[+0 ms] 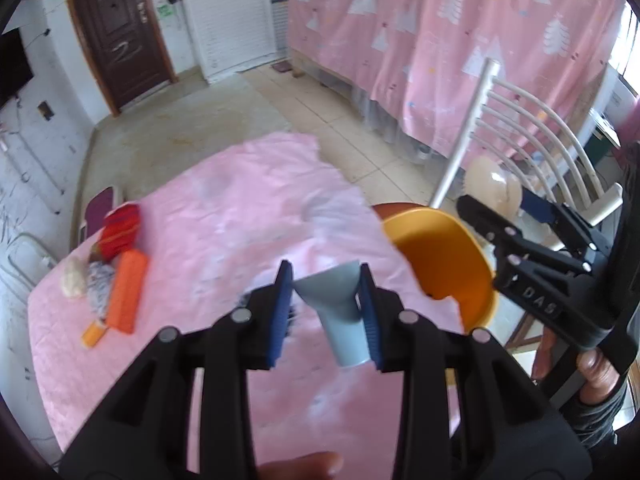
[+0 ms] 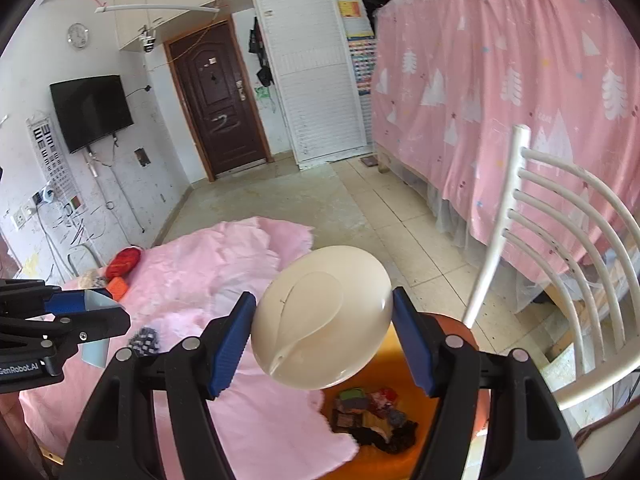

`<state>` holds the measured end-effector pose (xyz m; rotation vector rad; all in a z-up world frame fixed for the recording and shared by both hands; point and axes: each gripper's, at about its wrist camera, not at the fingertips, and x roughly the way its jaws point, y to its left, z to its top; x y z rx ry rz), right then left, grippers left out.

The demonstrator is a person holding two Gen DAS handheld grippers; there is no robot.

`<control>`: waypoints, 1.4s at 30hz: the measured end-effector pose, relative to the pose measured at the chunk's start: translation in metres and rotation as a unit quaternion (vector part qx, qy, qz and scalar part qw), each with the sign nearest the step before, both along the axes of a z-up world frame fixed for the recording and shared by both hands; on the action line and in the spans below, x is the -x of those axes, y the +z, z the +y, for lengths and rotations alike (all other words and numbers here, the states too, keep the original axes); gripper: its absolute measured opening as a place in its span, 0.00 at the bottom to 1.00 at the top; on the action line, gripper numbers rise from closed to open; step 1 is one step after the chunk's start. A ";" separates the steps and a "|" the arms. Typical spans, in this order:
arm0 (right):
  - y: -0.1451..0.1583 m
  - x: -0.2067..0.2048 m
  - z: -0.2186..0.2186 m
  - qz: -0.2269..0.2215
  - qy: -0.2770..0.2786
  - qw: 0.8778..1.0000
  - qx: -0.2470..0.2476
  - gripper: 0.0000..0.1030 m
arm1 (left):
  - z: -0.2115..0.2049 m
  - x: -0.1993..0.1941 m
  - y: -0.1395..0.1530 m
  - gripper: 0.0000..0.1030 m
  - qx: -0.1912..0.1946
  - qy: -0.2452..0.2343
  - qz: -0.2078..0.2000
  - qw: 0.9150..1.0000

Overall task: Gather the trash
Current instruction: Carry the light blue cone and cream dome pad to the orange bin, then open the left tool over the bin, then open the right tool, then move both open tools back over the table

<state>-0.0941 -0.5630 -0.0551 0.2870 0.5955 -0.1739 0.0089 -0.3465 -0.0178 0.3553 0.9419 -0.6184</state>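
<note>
Left tongs pinch grey funnel, flare pointing away

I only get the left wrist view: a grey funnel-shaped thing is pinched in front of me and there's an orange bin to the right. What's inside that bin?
Observer: The right wrist view looks into the orange bin: dark scraps and wrappers lie at the bottom.
Operator: And the other gripper, is it carrying anything?
Observer: Yes, the right gripper holds a cream egg-shaped lid between its blue pads.
Operator: Where is that lid relative to the bin?
Observer: It sits in front of the bin's opening, in that view.
</note>
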 end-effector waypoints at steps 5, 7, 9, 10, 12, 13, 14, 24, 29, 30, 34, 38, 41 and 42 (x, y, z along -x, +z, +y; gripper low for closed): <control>-0.008 0.006 -0.021 -0.001 -0.015 1.000 -0.009 0.57 | -0.034 0.005 -0.005 0.30 0.004 -0.032 0.016 0.999; -0.011 0.010 -0.031 -0.003 -0.020 1.000 -0.014 0.57 | -0.041 0.006 -0.008 0.30 0.008 -0.043 0.025 0.999; -0.012 0.012 -0.038 -0.005 -0.024 1.000 -0.018 0.57 | -0.051 0.008 -0.011 0.30 0.017 -0.056 0.035 0.998; -0.013 0.014 -0.041 -0.006 -0.025 0.999 -0.022 0.57 | -0.056 0.008 -0.012 0.30 0.021 -0.060 0.038 0.997; -0.013 0.015 -0.047 -0.007 -0.028 0.999 -0.028 0.57 | -0.062 0.008 -0.013 0.30 0.024 -0.065 0.041 0.997; -0.014 0.016 -0.048 -0.008 -0.028 0.999 -0.030 0.57 | -0.067 0.009 -0.014 0.30 0.026 -0.068 0.043 0.996; -0.015 0.017 -0.050 -0.009 -0.029 0.999 -0.033 0.57 | -0.069 0.009 -0.015 0.30 0.027 -0.070 0.045 0.996; -0.017 0.017 -0.058 -0.005 -0.035 0.998 -0.046 0.57 | -0.076 -0.001 -0.028 0.41 0.020 -0.058 0.072 0.996; -0.020 0.010 -0.049 0.006 -0.030 0.999 -0.040 0.59 | -0.063 -0.007 -0.026 0.41 0.026 -0.044 0.073 0.996; -0.019 0.009 -0.047 0.008 -0.030 0.999 -0.039 0.59 | -0.060 -0.008 -0.025 0.41 0.029 -0.042 0.074 0.996; -0.016 0.005 -0.041 0.010 -0.030 0.999 -0.031 0.61 | -0.046 -0.010 -0.019 0.41 0.036 -0.035 0.068 0.996; -0.011 0.001 -0.034 0.010 -0.026 0.999 -0.028 0.61 | -0.027 -0.016 -0.014 0.41 0.047 -0.024 0.064 0.997; -0.005 -0.006 -0.023 0.010 -0.017 1.000 -0.020 0.61 | -0.015 -0.020 -0.010 0.42 0.053 -0.014 0.062 0.997; -0.003 -0.009 -0.018 0.009 -0.014 1.000 -0.017 0.61 | -0.009 -0.022 -0.009 0.42 0.055 -0.010 0.061 0.997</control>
